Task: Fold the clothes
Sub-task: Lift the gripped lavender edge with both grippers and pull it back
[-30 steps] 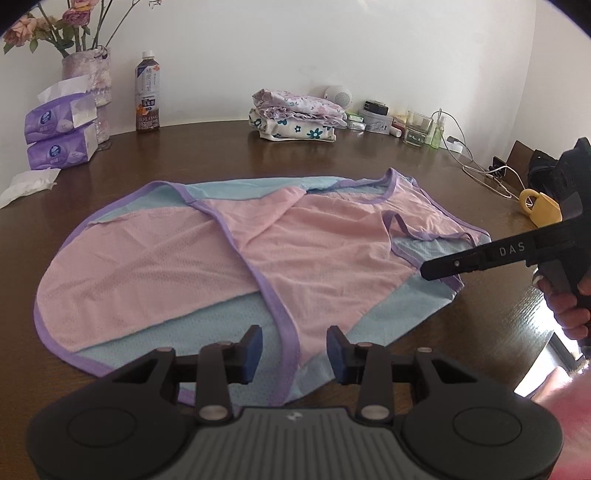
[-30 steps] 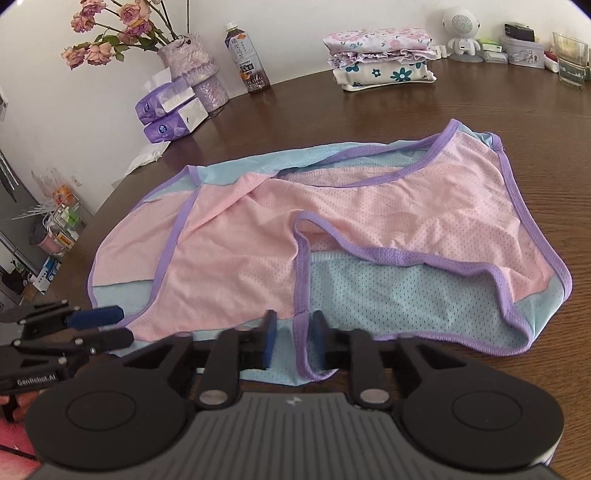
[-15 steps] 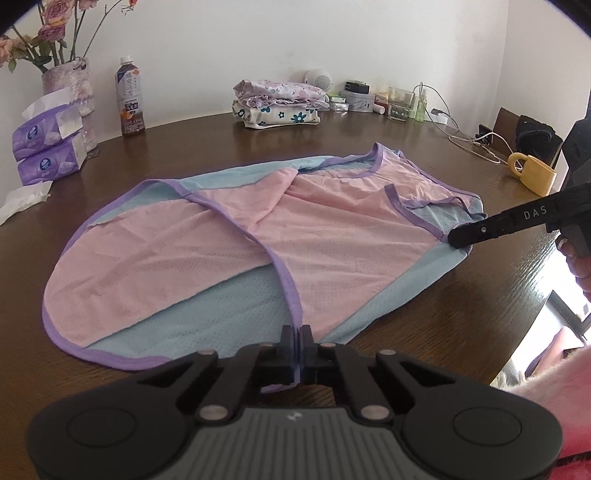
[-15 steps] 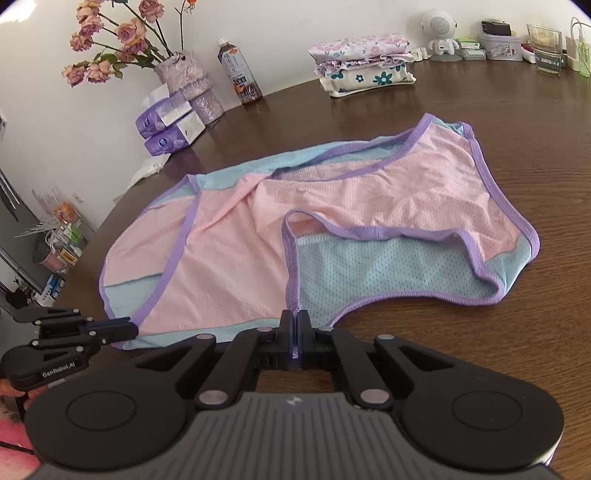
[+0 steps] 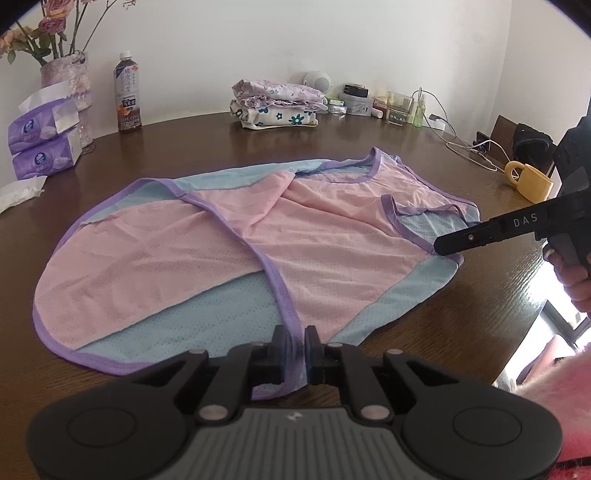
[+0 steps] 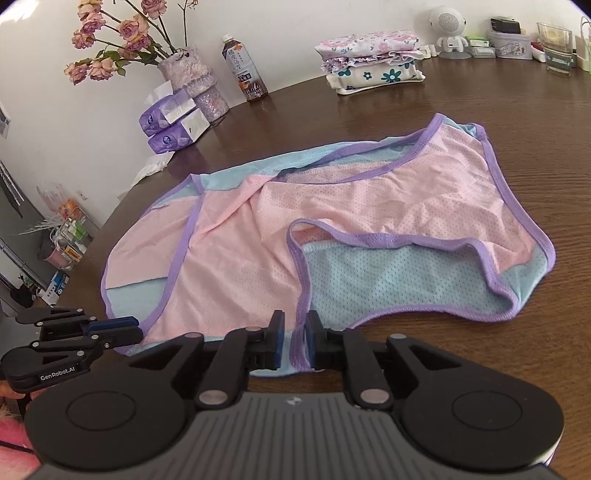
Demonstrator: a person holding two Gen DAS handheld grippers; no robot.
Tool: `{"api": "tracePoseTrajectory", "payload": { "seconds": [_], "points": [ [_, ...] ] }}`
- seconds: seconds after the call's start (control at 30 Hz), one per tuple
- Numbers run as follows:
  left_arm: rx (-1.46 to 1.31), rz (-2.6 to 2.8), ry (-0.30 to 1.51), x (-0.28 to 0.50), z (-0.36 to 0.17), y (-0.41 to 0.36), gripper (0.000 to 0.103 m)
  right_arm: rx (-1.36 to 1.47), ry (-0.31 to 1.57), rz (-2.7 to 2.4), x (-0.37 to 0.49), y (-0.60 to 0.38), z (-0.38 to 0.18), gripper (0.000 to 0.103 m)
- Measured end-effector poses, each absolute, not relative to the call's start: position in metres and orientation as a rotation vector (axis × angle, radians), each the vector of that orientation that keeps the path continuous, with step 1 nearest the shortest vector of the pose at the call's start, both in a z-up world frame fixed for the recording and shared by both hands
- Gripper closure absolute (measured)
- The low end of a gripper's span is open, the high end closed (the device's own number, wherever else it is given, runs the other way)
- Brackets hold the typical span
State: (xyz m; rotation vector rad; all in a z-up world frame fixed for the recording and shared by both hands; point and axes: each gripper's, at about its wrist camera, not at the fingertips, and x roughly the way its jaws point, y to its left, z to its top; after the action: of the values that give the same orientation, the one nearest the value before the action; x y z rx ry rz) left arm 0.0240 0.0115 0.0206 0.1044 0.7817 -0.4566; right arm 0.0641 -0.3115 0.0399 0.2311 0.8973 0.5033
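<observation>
Dark wood surface [image 5: 369,136] by white wall.
Garment [image 5: 236,254] flat, long axis left-right; both claws [image 5: 294,354] [image 6: 293,343] w/ narrow gap round its purple hem.

A dark wooden table [image 5: 207,140] stands against a white wall [image 5: 258,44], with a vase of pink roses [image 6: 192,79] at its far left edge, two purple tissue packs [image 6: 171,123] stacked just beside the vase, a crumpled white tissue [image 5: 20,192] near them, and a dark drink bottle [image 5: 127,98] upright to their right. Farther along the back edge sit a small white speaker [image 6: 448,24], a glass [image 6: 554,48], small boxes [image 6: 511,42] and white cables [image 5: 465,147], and a yellow mug [image 5: 530,182] lies tipped near the right edge.
</observation>
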Motion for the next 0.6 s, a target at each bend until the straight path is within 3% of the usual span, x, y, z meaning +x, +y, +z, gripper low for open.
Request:
{"api": "tracePoseTrajectory", "payload": {
  "seconds": [0.1,0.17,0.23,0.37,0.5,0.53,0.6],
  "points": [
    [0.101,-0.438,0.782,0.032,0.020,0.010,0.089,0.203,0.909,0.498,0.074,-0.303,0.038,0.088],
    [0.120,-0.439,0.782,0.035,0.019,0.007,0.089,0.168,0.907,0.497,0.076,-0.299,0.037,0.093],
    [0.139,-0.452,0.785,0.034,0.016,0.004,0.099,0.137,0.893,0.483,0.074,-0.297,0.038,0.098],
    [0.156,-0.450,0.779,0.034,0.016,0.001,0.098,0.136,0.901,0.477,0.077,-0.302,0.038,0.097],
    [0.124,-0.441,0.752,0.043,0.028,0.008,0.088,0.156,0.878,0.506,0.088,-0.304,0.051,0.091],
    [0.130,-0.428,0.736,0.048,0.033,0.009,0.077,0.154,0.860,0.511,0.092,-0.303,0.056,0.087],
    [0.146,-0.398,0.699,0.061,0.041,0.011,0.066,0.127,0.823,0.512,0.103,-0.299,0.065,0.080]
  ]
}}
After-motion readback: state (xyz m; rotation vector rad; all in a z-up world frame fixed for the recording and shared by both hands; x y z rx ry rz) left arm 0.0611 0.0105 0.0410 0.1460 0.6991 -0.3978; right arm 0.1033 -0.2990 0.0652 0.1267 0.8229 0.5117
